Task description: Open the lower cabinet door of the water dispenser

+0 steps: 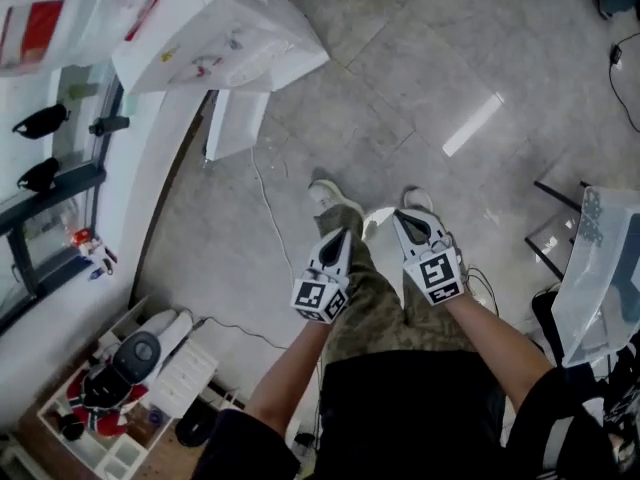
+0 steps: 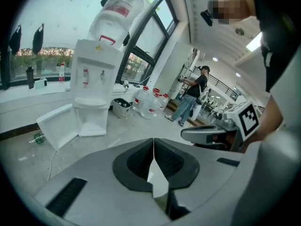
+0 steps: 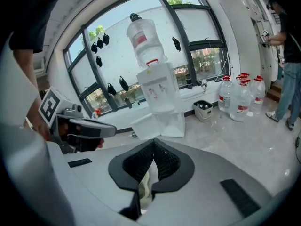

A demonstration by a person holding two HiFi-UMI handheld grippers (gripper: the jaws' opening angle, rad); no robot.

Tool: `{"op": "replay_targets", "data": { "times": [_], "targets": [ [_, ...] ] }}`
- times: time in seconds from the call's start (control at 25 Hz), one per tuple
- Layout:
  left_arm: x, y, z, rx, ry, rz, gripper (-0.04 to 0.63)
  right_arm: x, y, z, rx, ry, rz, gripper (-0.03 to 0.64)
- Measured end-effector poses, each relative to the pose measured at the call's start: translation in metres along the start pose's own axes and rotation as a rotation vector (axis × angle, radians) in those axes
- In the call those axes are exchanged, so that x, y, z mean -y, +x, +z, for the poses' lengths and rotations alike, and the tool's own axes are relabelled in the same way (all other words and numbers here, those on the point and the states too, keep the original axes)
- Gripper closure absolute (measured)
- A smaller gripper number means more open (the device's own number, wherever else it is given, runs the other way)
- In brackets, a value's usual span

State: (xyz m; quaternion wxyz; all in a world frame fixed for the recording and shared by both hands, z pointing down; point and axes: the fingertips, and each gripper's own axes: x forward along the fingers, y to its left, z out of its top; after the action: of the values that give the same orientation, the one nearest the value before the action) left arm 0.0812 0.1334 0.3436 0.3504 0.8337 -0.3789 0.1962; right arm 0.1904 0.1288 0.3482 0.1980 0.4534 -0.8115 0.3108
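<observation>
The grey left gripper (image 2: 153, 147) and the grey right gripper (image 3: 153, 149) are both closed on nothing. The white water dispenser (image 2: 94, 79) stands well apart ahead. Its white lower cabinet door (image 2: 56, 126) hangs open on the left, and a clear upturned water bottle (image 2: 120, 13) sits on top.

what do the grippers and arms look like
The left gripper and right gripper are matching grey shells tapering to a point, with black textured pads. Each carries a white cube of black square markers. The sleeves are black and short.
</observation>
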Motion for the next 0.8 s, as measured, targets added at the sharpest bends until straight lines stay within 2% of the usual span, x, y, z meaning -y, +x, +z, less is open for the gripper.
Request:
{"op": "replay_targets", "data": {
  "times": [0.16,0.28,0.4,0.64,0.8],
  "targets": [
    [0.025,-0.066,0.013,0.026,0.026,0.053,0.589,0.001,-0.054,0.030,0.020,-0.017,-0.032,0.618],
    [0.017,-0.113,0.035,0.068,0.078,0.114,0.589,-0.013,-0.085,0.063,0.048,-0.094,0.008,0.618],
    [0.000,-0.160,0.079,0.129,0.133,0.181,0.589,-0.031,-0.103,0.095,0.075,-0.155,0.039,0.618],
    [-0.014,-0.241,0.133,0.289,0.147,0.264,0.589,-0.087,-0.119,0.161,0.156,-0.220,0.043,0.617],
    [-0.008,-0.288,0.144,0.371,0.114,0.308,0.589,-0.130,-0.136,0.198,0.200,-0.259,0.021,0.618]
  ]
}}
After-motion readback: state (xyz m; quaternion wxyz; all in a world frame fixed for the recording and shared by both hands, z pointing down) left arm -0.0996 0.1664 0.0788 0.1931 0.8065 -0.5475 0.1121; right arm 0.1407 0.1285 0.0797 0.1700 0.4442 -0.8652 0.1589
